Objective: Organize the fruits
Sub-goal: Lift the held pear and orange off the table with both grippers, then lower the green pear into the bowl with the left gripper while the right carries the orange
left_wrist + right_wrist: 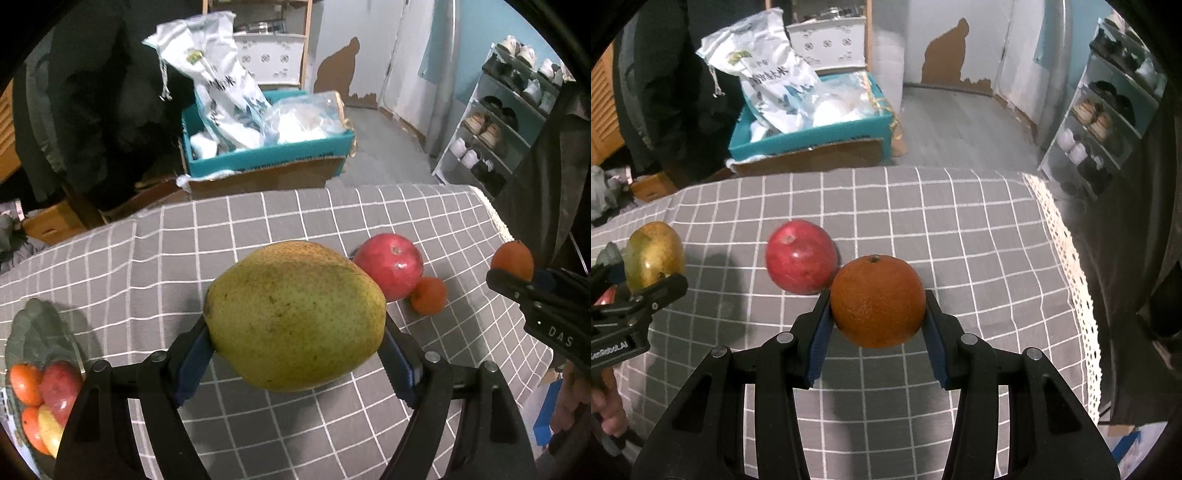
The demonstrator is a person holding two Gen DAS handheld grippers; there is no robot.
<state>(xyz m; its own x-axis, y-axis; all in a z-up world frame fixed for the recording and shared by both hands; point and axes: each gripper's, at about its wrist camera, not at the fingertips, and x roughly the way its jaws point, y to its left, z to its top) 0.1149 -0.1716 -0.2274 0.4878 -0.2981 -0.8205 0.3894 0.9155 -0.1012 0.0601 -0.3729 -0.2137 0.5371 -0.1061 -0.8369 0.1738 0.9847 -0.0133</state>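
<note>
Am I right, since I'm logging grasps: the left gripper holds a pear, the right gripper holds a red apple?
Not quite. The left gripper does hold the pear, but the right gripper is shut on an orange, as the right wrist view shows. The red apple lies on the checked cloth behind it.

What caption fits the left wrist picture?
Left gripper clamps a green pear above the checked tablecloth, red apple behind it.
</note>
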